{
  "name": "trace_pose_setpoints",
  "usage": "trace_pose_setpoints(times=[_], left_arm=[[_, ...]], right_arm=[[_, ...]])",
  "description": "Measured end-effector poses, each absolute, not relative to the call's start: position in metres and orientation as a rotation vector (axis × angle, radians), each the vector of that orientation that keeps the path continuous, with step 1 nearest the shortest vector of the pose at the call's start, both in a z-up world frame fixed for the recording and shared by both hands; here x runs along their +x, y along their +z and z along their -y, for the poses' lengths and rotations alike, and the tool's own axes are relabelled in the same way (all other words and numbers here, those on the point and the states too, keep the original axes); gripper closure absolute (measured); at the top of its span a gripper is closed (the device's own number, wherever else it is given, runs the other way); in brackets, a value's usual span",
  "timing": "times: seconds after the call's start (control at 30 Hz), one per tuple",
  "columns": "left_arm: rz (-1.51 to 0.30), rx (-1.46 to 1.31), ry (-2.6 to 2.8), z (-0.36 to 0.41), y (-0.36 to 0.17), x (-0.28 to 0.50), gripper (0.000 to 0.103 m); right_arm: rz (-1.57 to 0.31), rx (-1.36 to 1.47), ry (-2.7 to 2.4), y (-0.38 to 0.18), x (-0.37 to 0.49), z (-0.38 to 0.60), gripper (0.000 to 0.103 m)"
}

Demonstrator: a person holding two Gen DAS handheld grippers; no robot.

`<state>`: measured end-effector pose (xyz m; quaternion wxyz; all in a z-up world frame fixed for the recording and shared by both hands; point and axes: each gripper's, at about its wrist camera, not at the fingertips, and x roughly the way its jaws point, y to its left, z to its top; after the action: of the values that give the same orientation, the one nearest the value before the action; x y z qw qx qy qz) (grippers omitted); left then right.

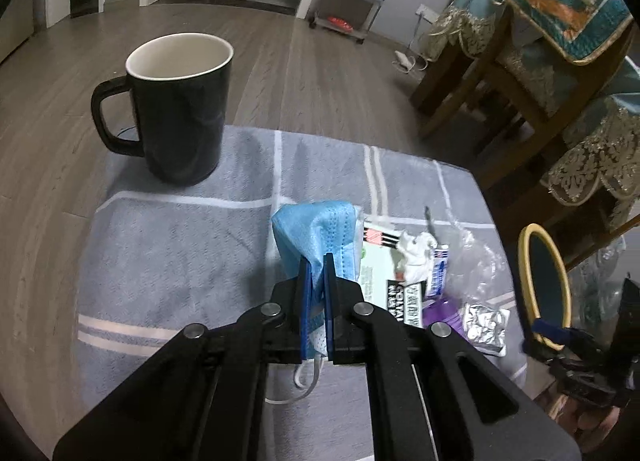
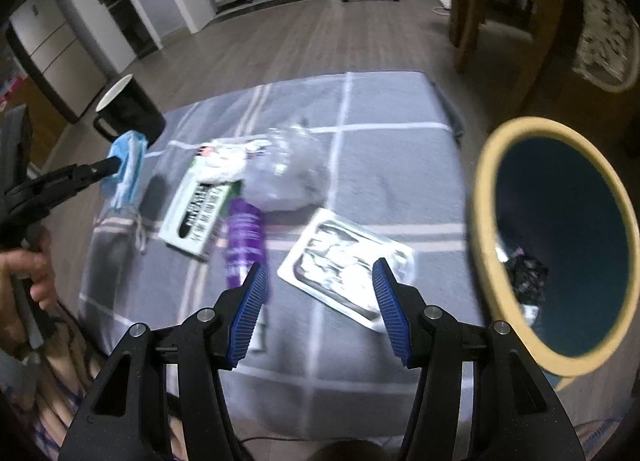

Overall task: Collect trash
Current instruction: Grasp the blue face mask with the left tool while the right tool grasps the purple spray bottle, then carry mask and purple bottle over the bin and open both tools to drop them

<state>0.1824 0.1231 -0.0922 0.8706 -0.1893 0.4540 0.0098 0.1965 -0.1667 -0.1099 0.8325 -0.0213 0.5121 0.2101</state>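
The left gripper [image 1: 317, 261] pinches a blue face mask [image 1: 316, 229], lifted a little above the grey checked cloth [image 1: 180, 253]. The right gripper [image 2: 320, 273] is spread apart with nothing in it, above a silver pill pack [image 2: 344, 261]. More trash lies between them: a green and white box [image 2: 200, 213], a purple wrapper [image 2: 244, 245] and a clear plastic bag [image 2: 288, 169]. A black mug [image 1: 180, 101] stands behind the mask. The bin [image 2: 560, 245] sits just beside the cloth.

Probably home: draped dining chairs [image 1: 560, 21].
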Motion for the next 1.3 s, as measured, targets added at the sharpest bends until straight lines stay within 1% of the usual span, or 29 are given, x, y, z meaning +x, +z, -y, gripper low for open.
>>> trace_pose_setpoints(times=[0.23,0.47,0.57,0.77,0.9,1.17,1.3], left_arm=[[-0.923,-0.428,-0.024,-0.122,-0.09,0.18,0.098],[-0.923,-0.439,-0.046,-0.12,-0.092,0.183,0.098],[-0.93,-0.434,-0.051,-0.117,-0.094,0.185,0.098],[-0.93,-0.433,-0.054,-0.117,-0.094,0.185,0.098],[-0.927,-0.429,-0.054,-0.117,-0.093,0.184,0.098],[-0.929,-0.416,-0.06,-0.114,-0.092,0.184,0.098],[-0.927,-0.402,-0.068,-0.109,-0.09,0.184,0.098]], right_arm=[[-1.107,-0.166,0.511,-0.13,0.197,0.107,0.047],[-1.134,-0.289,0.491,-0.158,0.201,0.077,0.059],[-1.151,-0.307,0.484,-0.167,0.2,0.074,0.069],[-1.15,-0.279,0.501,-0.17,0.194,0.076,0.069],[-1.136,-0.257,0.538,-0.162,0.18,0.084,0.07],[-1.082,-0.23,0.614,-0.129,0.154,0.106,0.07],[-1.052,-0.196,0.609,-0.109,0.156,0.122,0.07]])
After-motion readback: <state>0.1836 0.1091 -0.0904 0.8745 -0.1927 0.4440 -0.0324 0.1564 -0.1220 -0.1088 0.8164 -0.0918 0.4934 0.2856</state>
